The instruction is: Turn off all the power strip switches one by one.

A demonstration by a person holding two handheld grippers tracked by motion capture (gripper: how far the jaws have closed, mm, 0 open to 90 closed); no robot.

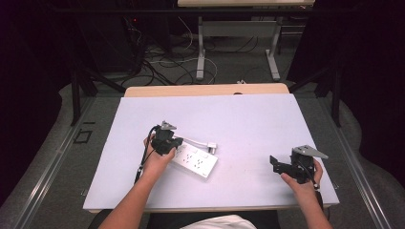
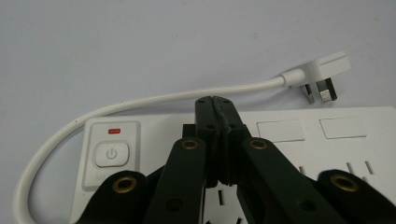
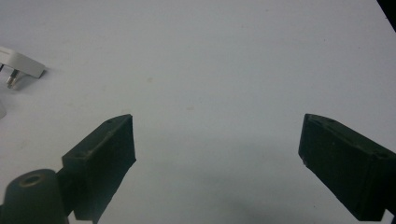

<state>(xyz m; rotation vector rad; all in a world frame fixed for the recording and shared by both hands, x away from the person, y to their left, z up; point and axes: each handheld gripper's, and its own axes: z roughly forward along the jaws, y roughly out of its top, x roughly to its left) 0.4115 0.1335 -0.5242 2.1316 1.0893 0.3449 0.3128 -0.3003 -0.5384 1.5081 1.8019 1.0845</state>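
Jaws pressed together, the left gripper (image 2: 215, 100) hangs over, perhaps touching, the power strip (image 1: 195, 161); right gripper (image 3: 217, 154) at four o'clock, spread.

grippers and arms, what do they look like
Both grippers are black: the left gripper and right gripper each carry a grey three-cornered plate and trail a black cable. In the left gripper view, brass-coloured rivets dot the linkage. The forearms are bare; no sleeves show.

High view overhead, facing forward-down; gripper views close, low over table; plug (image 2: 322, 70) shared.
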